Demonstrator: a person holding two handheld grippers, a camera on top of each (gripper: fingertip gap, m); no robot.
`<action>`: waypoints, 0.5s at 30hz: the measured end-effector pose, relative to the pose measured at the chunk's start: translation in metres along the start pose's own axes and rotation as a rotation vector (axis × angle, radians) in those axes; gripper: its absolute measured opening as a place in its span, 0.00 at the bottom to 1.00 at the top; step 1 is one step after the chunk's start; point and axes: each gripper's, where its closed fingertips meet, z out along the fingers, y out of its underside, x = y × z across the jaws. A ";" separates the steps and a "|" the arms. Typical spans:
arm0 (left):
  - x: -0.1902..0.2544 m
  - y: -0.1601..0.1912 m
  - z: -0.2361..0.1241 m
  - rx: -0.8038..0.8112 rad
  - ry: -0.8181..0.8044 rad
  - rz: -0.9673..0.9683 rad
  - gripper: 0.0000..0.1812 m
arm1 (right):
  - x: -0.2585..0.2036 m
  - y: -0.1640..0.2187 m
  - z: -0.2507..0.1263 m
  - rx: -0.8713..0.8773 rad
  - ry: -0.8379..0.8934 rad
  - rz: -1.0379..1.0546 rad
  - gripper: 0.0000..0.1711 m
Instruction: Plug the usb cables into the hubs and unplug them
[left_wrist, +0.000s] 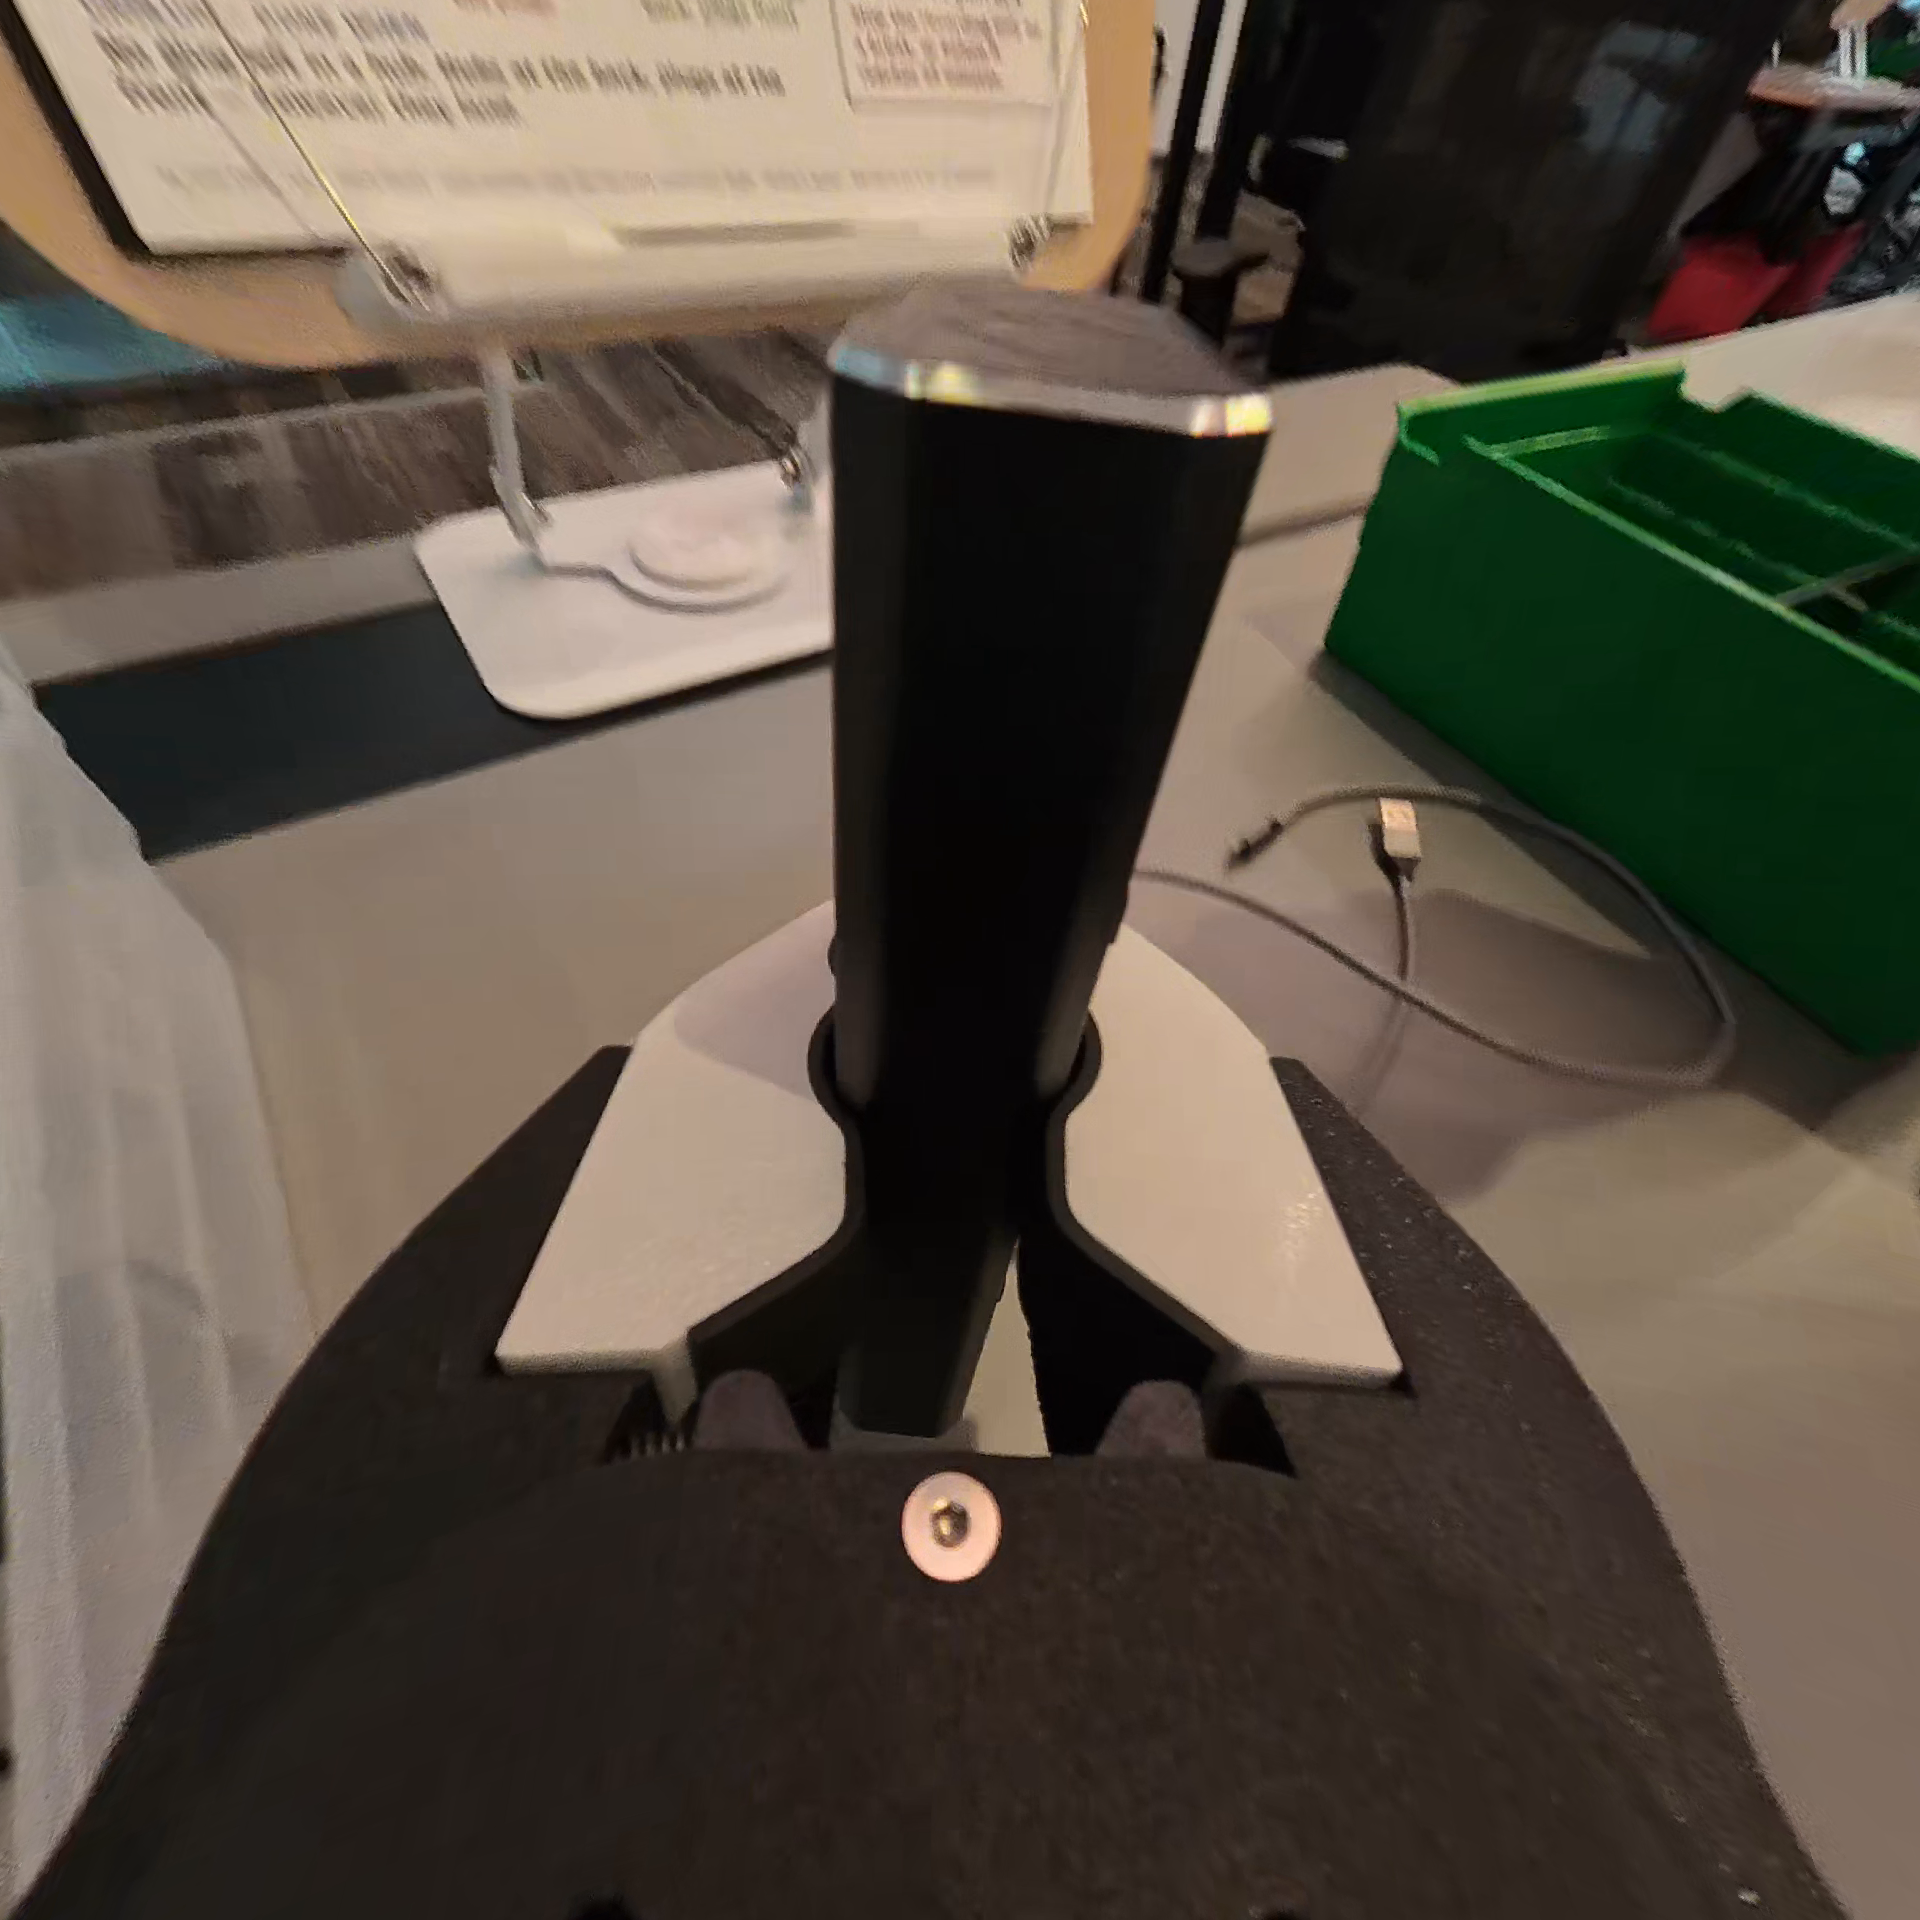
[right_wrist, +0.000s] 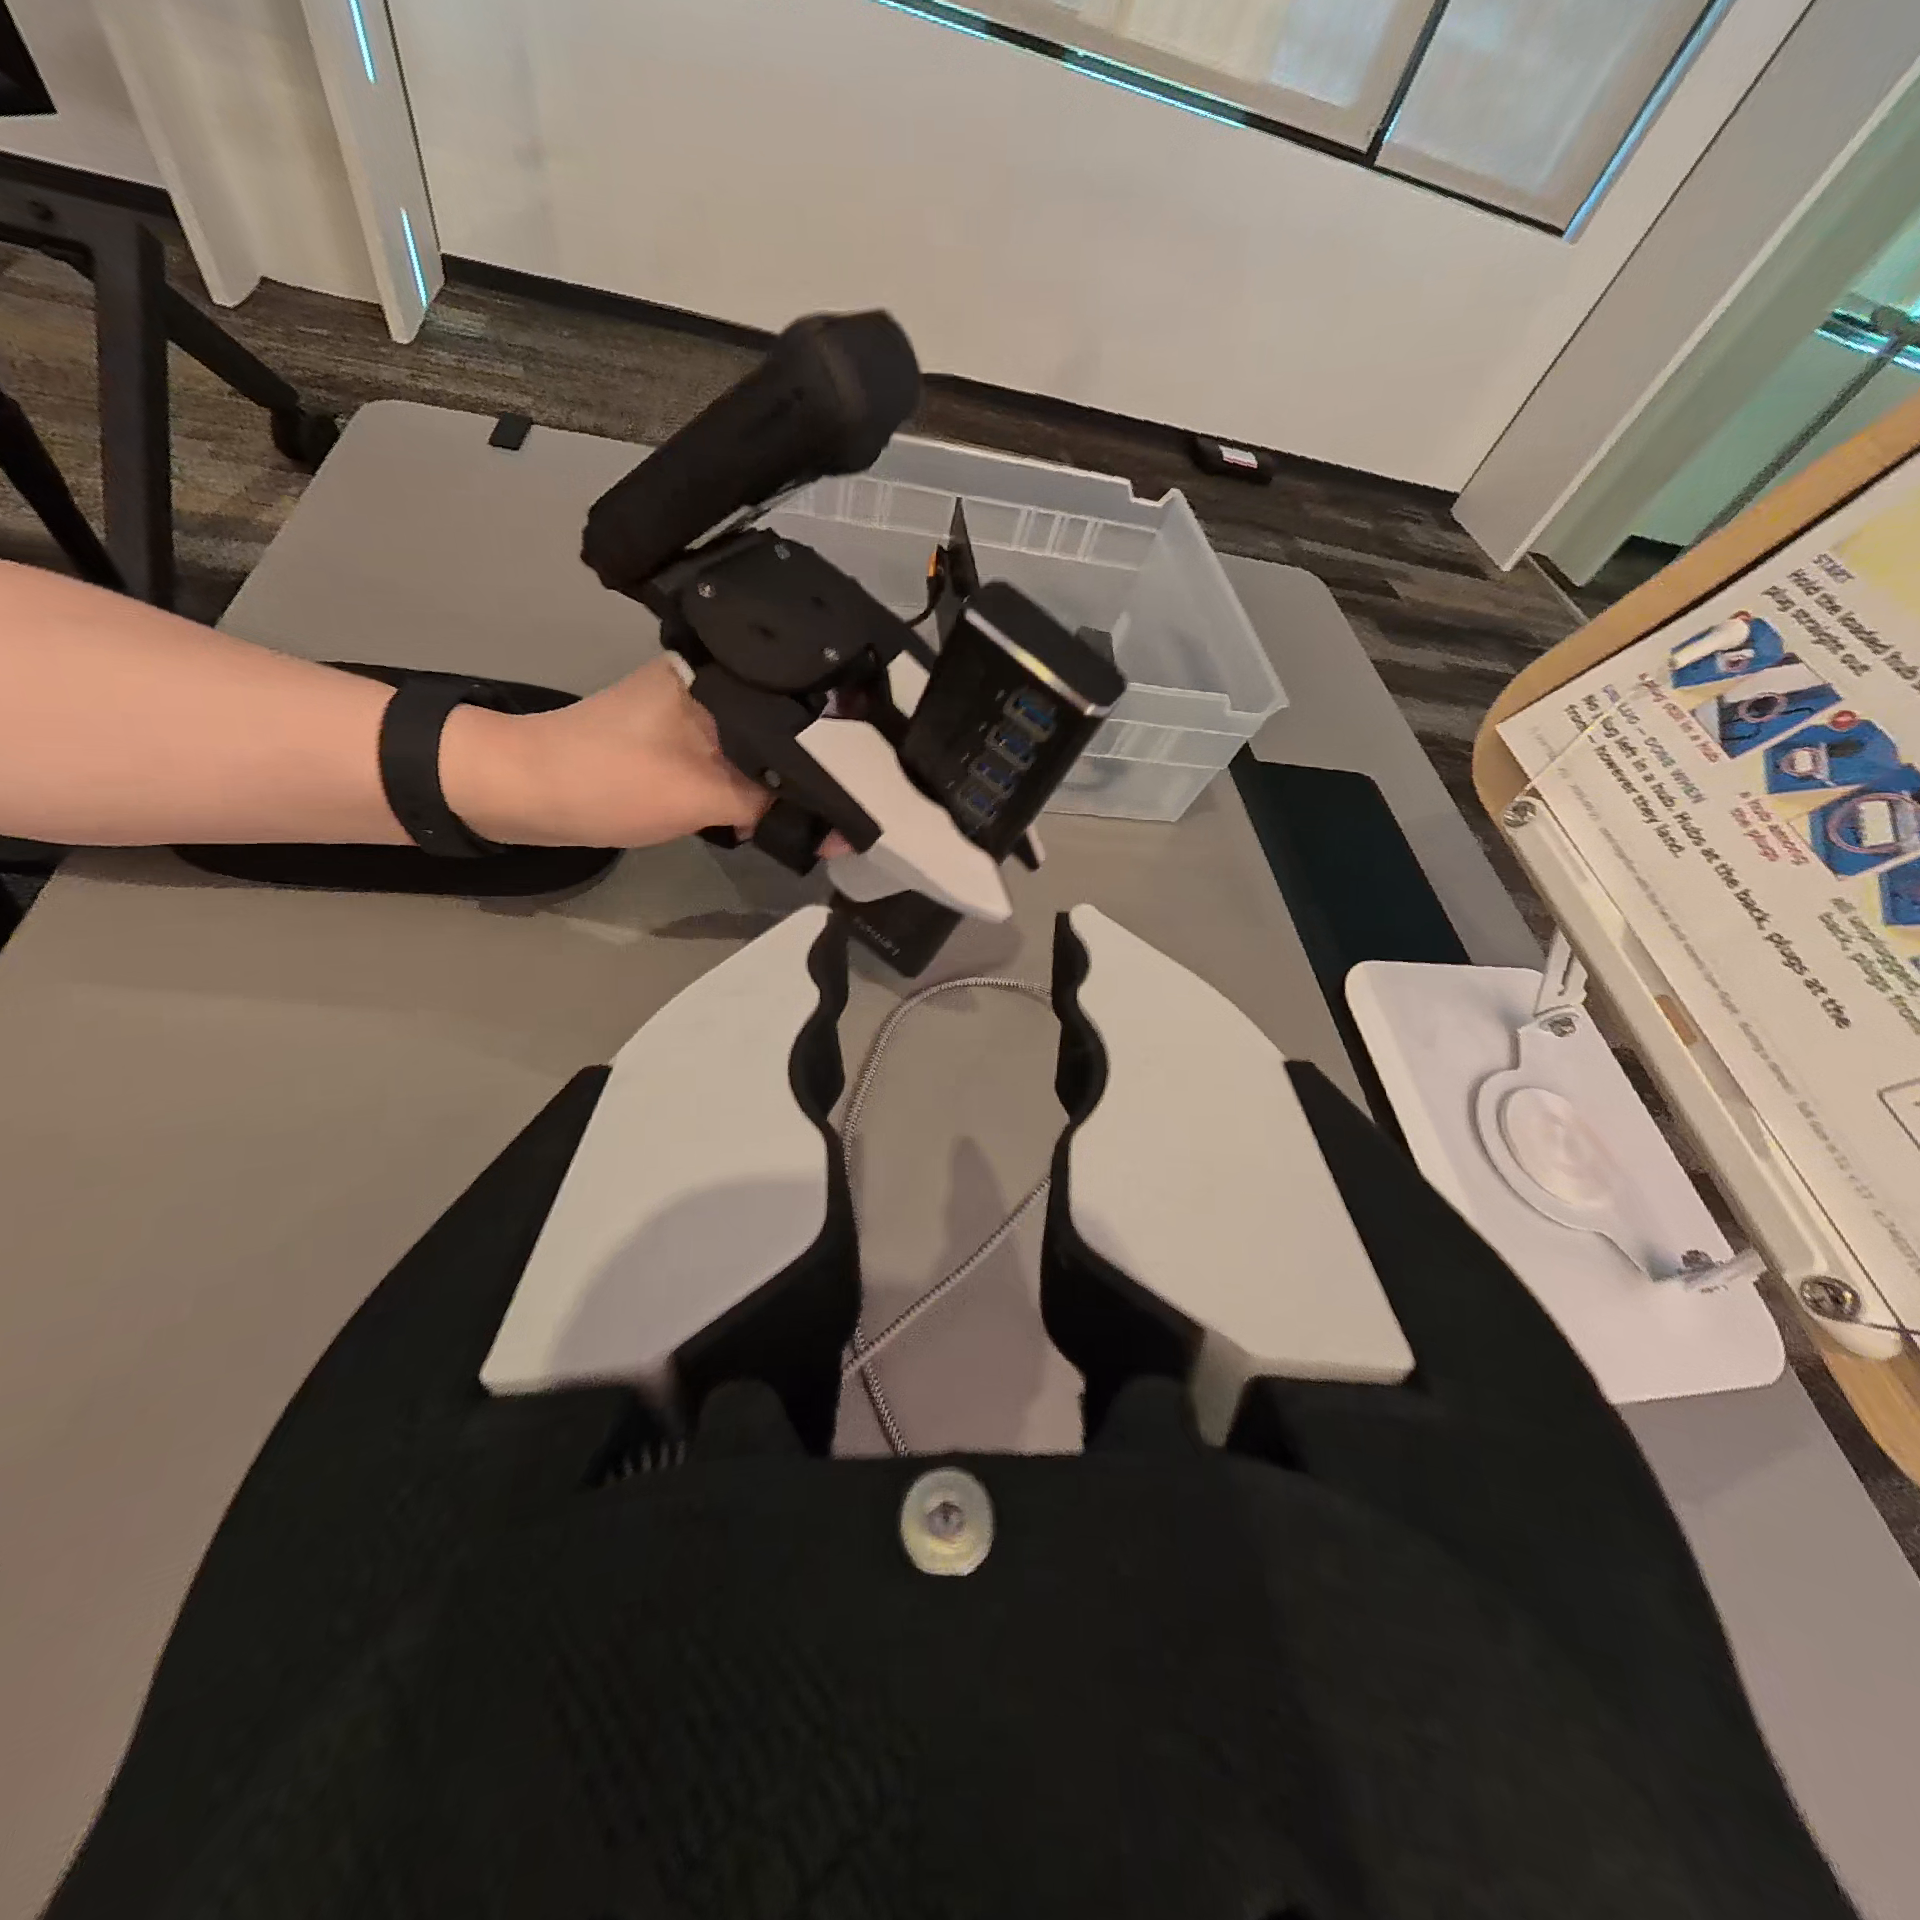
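Observation:
My left gripper (left_wrist: 956, 1008) is shut on a black usb hub (left_wrist: 1039, 675) that stands up between its white fingers, lifted off the grey table. The right wrist view shows this gripper (right_wrist: 987, 862) in a person's hand, with the hub (right_wrist: 1008, 717) tilted and its row of blue ports facing me. A second black hub (right_wrist: 894, 940) lies on the table under it. My right gripper (right_wrist: 948, 925) is open and empty. A grey braided usb cable (right_wrist: 862, 1143) lies on the table between its fingers. The cable's plug (left_wrist: 1397, 831) rests beside a green box.
A green divided box (left_wrist: 1662, 675) stands at the right in the left wrist view. A clear plastic bin (right_wrist: 1143, 623) sits behind the hubs. An instruction board (right_wrist: 1714, 831) on a white stand base (right_wrist: 1558, 1143) is at the right. A black pad (right_wrist: 395, 862) lies under the person's wrist. Spacing between my two grippers at the tips: around 15 cm.

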 end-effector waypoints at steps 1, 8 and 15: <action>-0.005 -0.009 0.005 0.026 -0.012 -0.005 0.17 | 0.002 0.001 -0.001 0.000 0.005 0.007 0.23; -0.045 -0.019 0.042 0.112 -0.064 0.051 0.17 | 0.008 0.006 -0.003 -0.025 0.033 0.009 0.22; -0.052 0.005 0.051 0.086 -0.059 -0.017 0.17 | 0.024 0.027 -0.004 -0.138 0.094 0.066 0.22</action>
